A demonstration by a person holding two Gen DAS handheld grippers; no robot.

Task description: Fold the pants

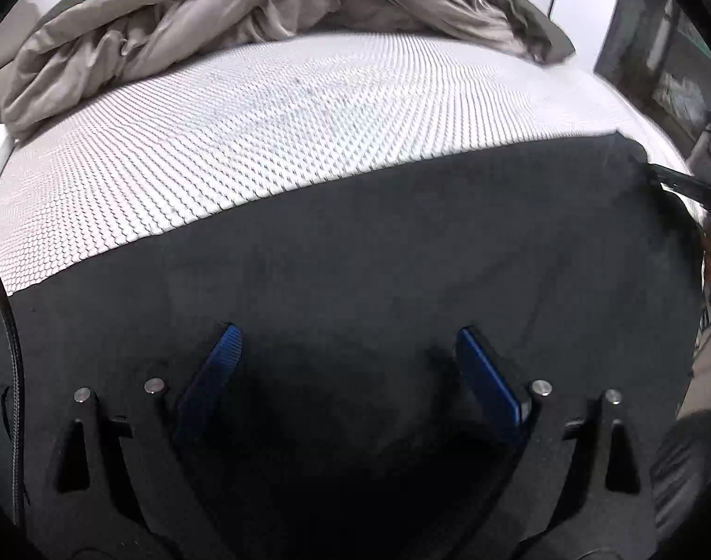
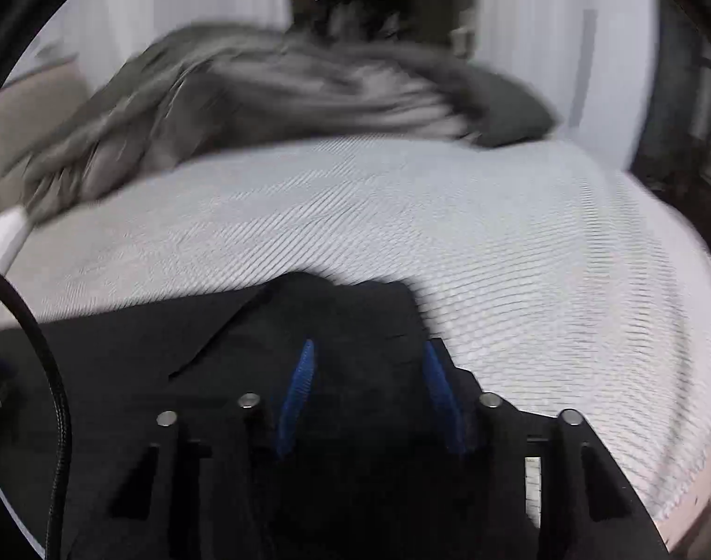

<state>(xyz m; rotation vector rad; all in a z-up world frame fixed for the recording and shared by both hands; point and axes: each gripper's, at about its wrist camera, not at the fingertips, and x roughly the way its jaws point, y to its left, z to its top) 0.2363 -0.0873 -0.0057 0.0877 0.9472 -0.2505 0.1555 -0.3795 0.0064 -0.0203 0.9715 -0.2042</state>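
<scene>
Pants (image 1: 378, 270) are lying flat on the near part of a white textured mattress (image 1: 271, 107), with a crumpled grey blanket (image 1: 206, 18) sitting well apart at the far end. Fabric is reading as soft, light and limp: it is likely draping and sagging wherever it is lifted, not holding a shape, so a pinch at an edge or corner looks like the best hold, with both grippers taking 1 edge together. Cloth is looking black or very dark, matte and mostly smooth, with 1 straight edge against the mattress and a layered corner in the right wrist view (image 2: 336, 294).

Left gripper (image 1: 348, 340) is standing wide above the middle of the cloth, with nothing between its blue pads (image 1: 488, 373). Right gripper (image 2: 367, 359) is standing at a narrower gap over the corner area; whether its pads are pressing cloth cannot be told.
</scene>
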